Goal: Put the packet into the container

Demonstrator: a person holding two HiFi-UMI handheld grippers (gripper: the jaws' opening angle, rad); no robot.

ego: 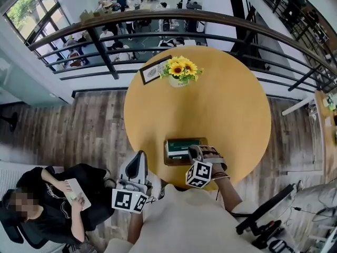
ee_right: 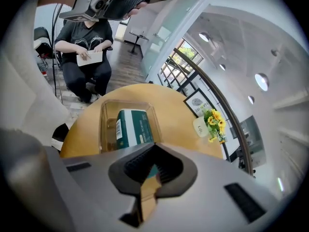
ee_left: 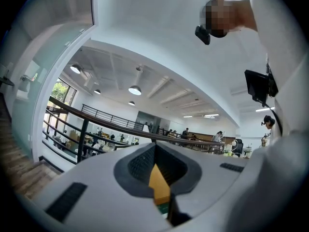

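At the table's near edge: a dark green and white packet [ee_right: 135, 127] lay flat inside the container [ee_right: 103, 124], with a barcode on its white side.
Container: clear and rectangular; it stood on the round yellow table [ego: 210, 104], close to the person holding the grippers.
Packet from above: the head view showed it as a green slab [ego: 181, 147] filling most of the container [ego: 166, 153].
Right gripper: it [ego: 195, 153] hung over the container's right end, tilted down toward it; its marker cube sat nearer the person.
Right gripper's jaws: its own view showed the gripper [ee_right: 154, 158] clenched, jaws pressed together with nothing pinched, and the packet lying beyond the tips, untouched.
Left gripper: it [ego: 138, 159] was held off the table's near-left edge and pointed level.
Left gripper's jaws: they looked closed and empty in its view [ee_left: 155, 161], with only a sliver of table visible in the notch.
Far side of table: a small vase of sunflowers [ego: 180, 70] stood beside a framed picture [ego: 154, 70].
Beyond the table: a dark railing [ego: 158, 17] curved round it, over an open floor below.
Left of the table: a seated person in black [ego: 58, 199] held something white on the lap, above the wooden floor [ego: 89, 125].
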